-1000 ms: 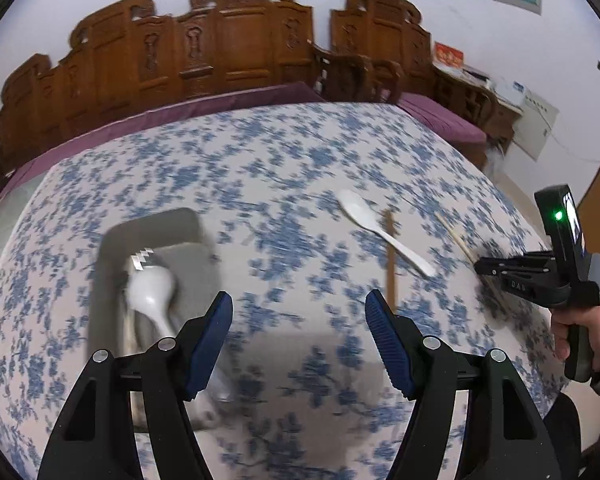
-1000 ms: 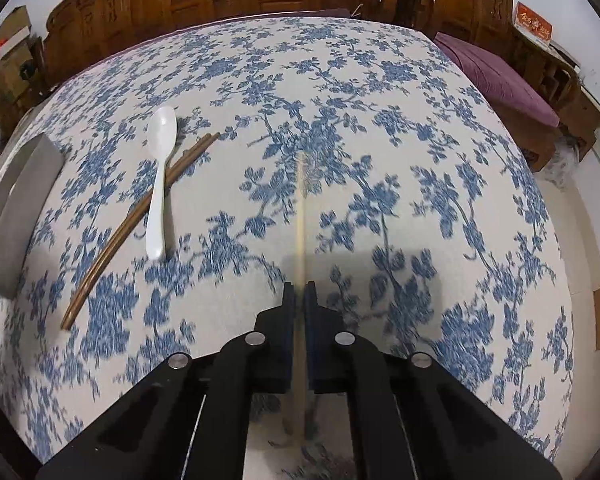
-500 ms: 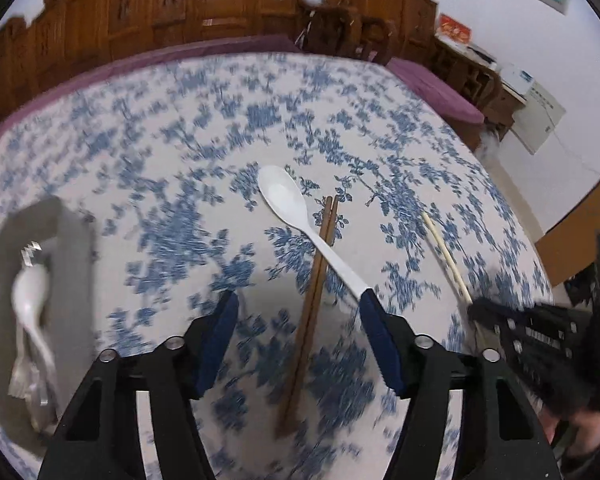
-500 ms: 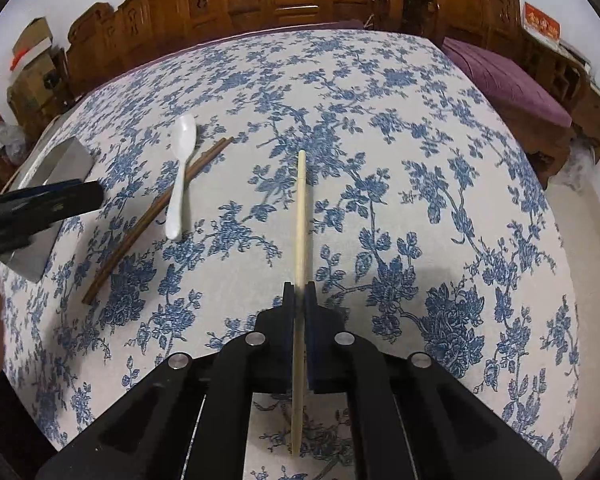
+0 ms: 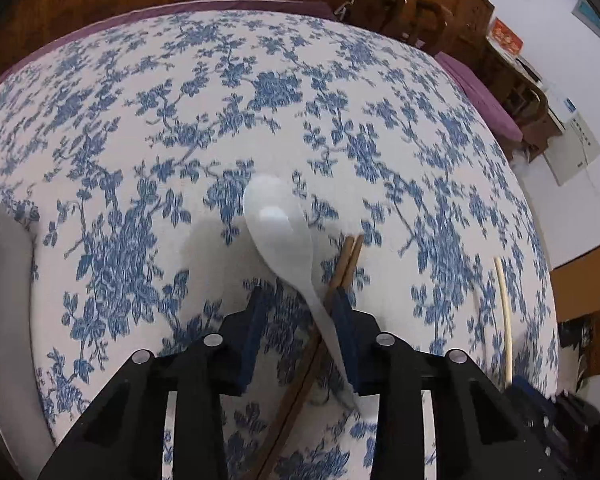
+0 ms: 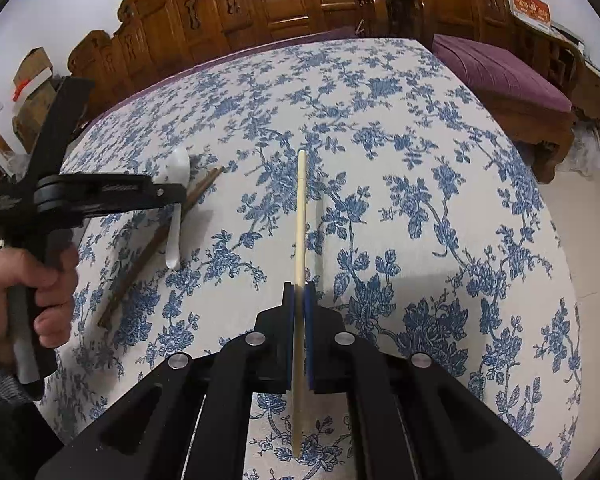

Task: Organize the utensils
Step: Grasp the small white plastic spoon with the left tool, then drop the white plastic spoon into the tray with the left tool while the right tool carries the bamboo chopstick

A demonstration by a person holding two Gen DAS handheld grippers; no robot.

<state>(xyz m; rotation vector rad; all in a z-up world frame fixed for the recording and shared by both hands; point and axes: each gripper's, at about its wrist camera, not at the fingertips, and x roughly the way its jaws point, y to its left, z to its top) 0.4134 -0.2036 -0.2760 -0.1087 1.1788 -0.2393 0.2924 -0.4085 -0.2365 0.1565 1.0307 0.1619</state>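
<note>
Two dark chopsticks (image 5: 342, 266) and the white spoon (image 5: 282, 236) handle are straddled by the closing jaws of the left gripper (image 5: 298, 300) on the floral tablecloth (image 5: 180, 120), while a pale chopstick (image 6: 300, 216) is clamped in the right gripper (image 6: 299, 292), projecting ahead of its fingertips

One white spoon (image 5: 278, 236) at center, two dark chopsticks (image 5: 342, 268) at its 4 o'clock, one pale chopstick (image 5: 504, 312) at 3 o'clock, one tray (image 5: 4, 320) at 9 o'clock, all on one bench (image 5: 260, 100)
</note>
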